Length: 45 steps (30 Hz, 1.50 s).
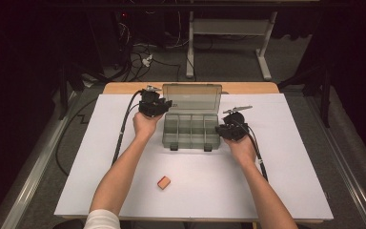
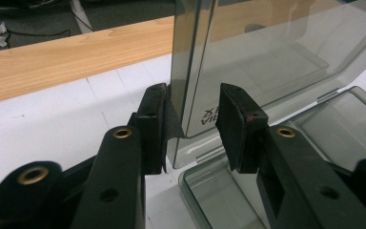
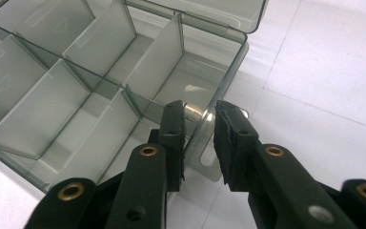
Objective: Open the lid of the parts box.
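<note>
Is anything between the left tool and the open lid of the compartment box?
Nothing visible. The lid's side edge already stands between the left tool's jaws: one pad touches it, the other stands apart. The box sits on the table below, its side wall between the right tool's jaws.

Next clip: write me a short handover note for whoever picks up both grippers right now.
Left gripper: jaws straddle the side edge of the raised clear lid. One pad looks to touch it and the other stands off, so there is no firm grip yet.
Right gripper: jaws straddle the side wall of the smoky clear plastic compartment box with gaps showing, so it is not clamped.
The box sits open at the middle of the white table sheet, its compartments empty. The small tan block lies loose on the sheet nearer the person.
Done: lid open.
Left, probably: get the block into a compartment, or close the lid.
</note>
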Motion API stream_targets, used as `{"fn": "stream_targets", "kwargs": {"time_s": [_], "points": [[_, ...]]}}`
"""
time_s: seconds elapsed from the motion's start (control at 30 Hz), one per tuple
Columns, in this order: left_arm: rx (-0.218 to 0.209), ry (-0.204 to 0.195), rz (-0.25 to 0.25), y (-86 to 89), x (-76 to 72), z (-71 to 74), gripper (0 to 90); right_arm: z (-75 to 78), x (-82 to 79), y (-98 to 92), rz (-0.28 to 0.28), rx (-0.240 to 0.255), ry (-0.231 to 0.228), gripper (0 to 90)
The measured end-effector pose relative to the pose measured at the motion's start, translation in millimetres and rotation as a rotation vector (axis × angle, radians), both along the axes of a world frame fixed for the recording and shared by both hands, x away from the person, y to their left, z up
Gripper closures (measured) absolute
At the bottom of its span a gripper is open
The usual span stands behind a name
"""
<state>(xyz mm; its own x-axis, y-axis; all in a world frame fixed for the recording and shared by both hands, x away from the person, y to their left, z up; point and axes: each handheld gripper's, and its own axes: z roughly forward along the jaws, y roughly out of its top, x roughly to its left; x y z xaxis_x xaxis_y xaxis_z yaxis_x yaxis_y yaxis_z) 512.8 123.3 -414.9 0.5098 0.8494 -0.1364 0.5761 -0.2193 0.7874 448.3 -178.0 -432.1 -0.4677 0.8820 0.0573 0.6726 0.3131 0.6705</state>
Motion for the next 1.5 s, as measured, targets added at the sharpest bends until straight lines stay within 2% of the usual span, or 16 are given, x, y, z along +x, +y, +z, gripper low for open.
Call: {"fn": "stream_targets", "kwargs": {"time_s": [0.3,0.4,0.57,0.8,0.87,1.0,1.17,1.23,1.5], "points": [[-0.004,0.016,0.028,-3.4,8.1,-7.7,64.6,0.1,0.4,-0.1,0.003,-0.001,0.0,73.7],[0.006,0.059,0.03,-4.3,12.7,-11.6,65.6,0.1,0.5,-0.2,0.005,-0.001,0.0,73.7],[0.005,0.101,0.044,-5.4,17.1,-18.5,65.7,0.2,0.4,0.0,0.004,-0.003,0.0,73.7],[0.064,0.14,0.043,-8.3,18.7,-27.1,66.5,0.2,0.5,-0.1,0.005,-0.003,0.0,73.7],[0.046,0.152,0.054,-7.4,19.2,-28.4,66.4,0.1,0.4,0.0,0.005,-0.004,-0.001,73.7],[0.054,0.155,0.056,-8.1,19.4,-27.8,66.3,0.1,0.4,0.0,0.005,-0.003,-0.001,73.8],[0.093,0.137,0.063,-10.5,17.9,-27.2,63.9,0.1,0.2,0.1,0.004,-0.004,-0.002,73.7],[0.111,0.129,0.073,-11.7,17.3,-27.2,60.3,0.1,0.3,0.0,0.004,-0.002,-0.001,73.7],[0.126,0.121,0.062,-10.2,14.8,-23.1,52.8,0.1,0.3,-0.3,0.002,0.001,0.004,73.7]]}}
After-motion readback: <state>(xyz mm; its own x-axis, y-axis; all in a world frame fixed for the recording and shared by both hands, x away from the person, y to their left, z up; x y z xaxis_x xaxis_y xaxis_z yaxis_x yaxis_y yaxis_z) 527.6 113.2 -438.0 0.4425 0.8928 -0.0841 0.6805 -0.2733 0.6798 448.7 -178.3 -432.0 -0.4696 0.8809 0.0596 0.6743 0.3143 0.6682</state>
